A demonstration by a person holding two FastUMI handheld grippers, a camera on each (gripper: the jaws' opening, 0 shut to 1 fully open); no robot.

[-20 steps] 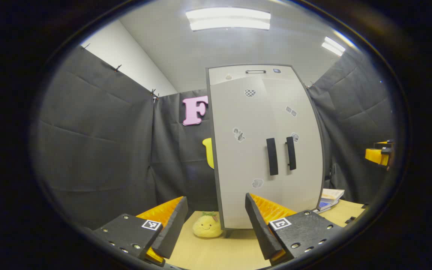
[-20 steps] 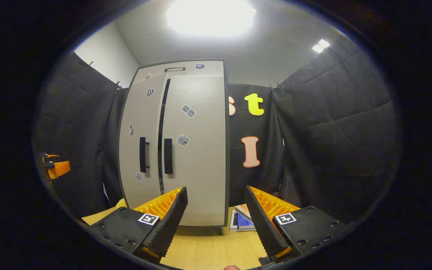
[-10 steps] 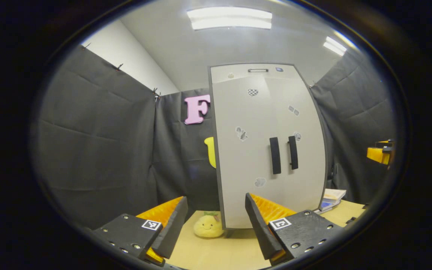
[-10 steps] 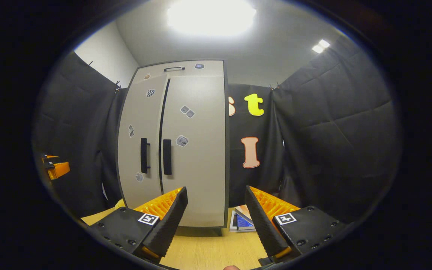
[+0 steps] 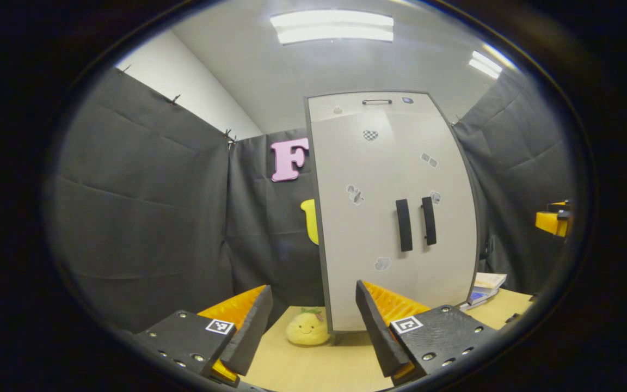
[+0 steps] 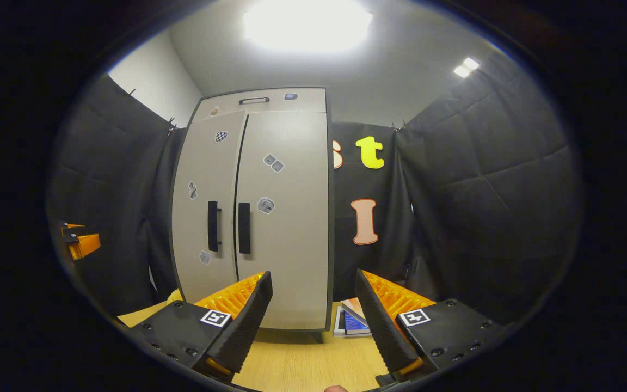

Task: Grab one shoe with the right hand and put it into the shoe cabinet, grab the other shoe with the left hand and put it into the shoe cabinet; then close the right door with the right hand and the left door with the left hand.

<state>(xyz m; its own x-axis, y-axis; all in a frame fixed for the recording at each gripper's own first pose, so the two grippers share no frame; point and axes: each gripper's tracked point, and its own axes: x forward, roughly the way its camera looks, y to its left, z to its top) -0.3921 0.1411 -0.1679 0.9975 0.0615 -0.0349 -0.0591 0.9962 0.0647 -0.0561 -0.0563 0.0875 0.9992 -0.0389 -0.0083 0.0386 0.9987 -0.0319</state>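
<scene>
Left door [image 6: 207, 207] now swung flush; dark gap gone. We judge task done: shoe cabinet [image 6: 286, 218] ahead shut. Left gripper [image 5: 311, 321], right gripper [image 6: 313, 321] apart, empty.

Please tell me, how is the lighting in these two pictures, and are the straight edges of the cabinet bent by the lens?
Right gripper view: the ceiling lamp is blown out to white glare. Left gripper view: the lamp keeps its shape. Both views: the cabinet bows outward at its sides from fisheye distortion, yet stays sharp.
</scene>
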